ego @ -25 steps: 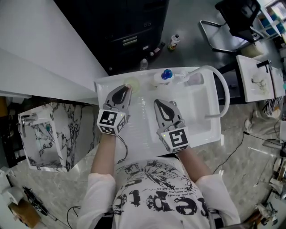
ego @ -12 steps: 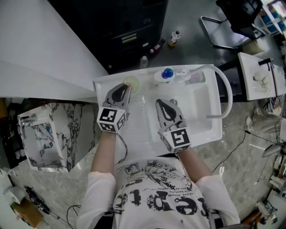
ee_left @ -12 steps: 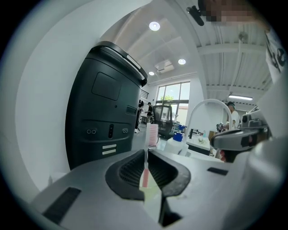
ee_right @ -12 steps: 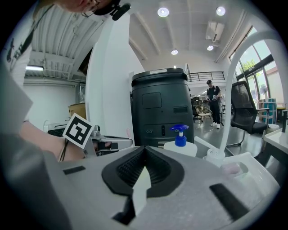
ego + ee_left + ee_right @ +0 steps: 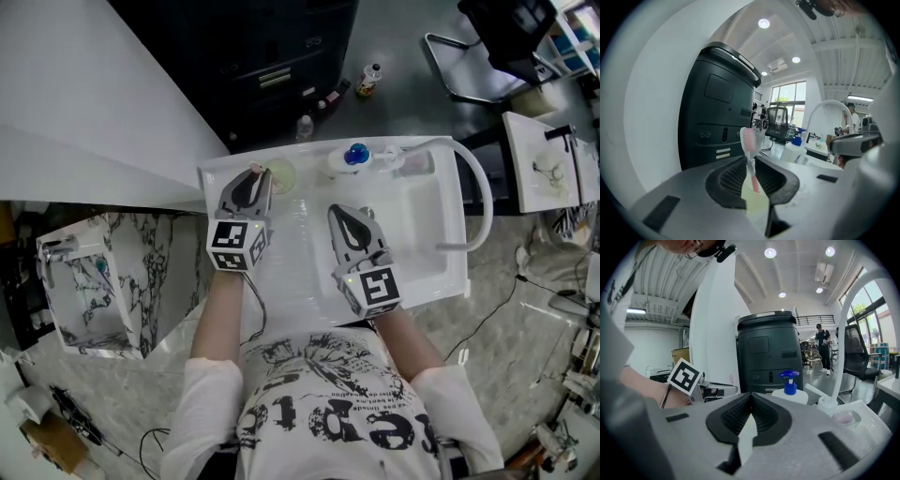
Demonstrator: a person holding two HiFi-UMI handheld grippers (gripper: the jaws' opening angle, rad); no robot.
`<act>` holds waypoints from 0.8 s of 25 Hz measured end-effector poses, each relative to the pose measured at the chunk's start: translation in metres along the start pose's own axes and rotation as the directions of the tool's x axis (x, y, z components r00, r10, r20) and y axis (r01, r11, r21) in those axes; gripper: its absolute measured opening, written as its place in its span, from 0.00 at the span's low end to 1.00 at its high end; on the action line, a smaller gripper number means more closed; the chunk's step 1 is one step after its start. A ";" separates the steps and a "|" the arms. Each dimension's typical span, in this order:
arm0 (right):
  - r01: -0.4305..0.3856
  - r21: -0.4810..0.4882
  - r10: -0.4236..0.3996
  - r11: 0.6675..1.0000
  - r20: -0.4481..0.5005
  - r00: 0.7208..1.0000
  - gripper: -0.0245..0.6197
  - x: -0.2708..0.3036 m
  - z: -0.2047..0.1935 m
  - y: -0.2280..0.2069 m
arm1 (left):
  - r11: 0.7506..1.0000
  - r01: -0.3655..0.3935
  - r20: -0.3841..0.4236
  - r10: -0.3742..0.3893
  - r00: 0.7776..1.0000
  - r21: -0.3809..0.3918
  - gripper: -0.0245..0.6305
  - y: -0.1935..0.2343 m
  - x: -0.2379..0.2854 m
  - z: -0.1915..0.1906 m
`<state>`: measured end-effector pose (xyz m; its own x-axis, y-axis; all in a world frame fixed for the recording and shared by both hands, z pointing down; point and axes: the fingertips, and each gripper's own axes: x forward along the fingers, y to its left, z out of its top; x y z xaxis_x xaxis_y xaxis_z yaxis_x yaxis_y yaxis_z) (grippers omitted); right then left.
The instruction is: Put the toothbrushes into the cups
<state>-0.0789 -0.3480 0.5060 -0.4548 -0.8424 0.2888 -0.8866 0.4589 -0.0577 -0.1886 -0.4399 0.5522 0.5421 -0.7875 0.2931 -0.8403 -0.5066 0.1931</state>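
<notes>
Left gripper [image 5: 253, 176] has edged toward the rear edge of the sink unit [image 5: 300, 267] since a second ago and now sits just left of the pale green cup [image 5: 280, 174]. Its jaws pinch a pink toothbrush [image 5: 749, 147], bristle head up, beside the cup's rim. Pink cup [image 5: 419, 164] stands by the faucet [image 5: 479, 202], near the blue-pump soap bottle [image 5: 353, 156]. I cannot tell what either cup holds. Right gripper [image 5: 342, 214]: jaws pressed together, nothing between them, position unchanged.

White sink [image 5: 441, 272], left gripper [image 5: 253, 176] beside pale green cup [image 5: 282, 174], right gripper [image 5: 339, 213] mid-counter, blue-capped bottle [image 5: 353, 157] behind
</notes>
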 end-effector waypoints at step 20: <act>-0.039 -0.027 0.040 0.999 0.036 0.999 0.03 -0.007 0.021 0.019 | 1.000 -0.017 0.060 0.016 0.998 0.005 0.29 -0.014 -0.050 0.026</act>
<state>-0.0944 -0.3391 0.4827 -0.4927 -0.8329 0.2519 -0.8655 0.4990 -0.0429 -0.2039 -0.4022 0.5099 0.5270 -0.8154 0.2394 -0.8493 -0.4951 0.1833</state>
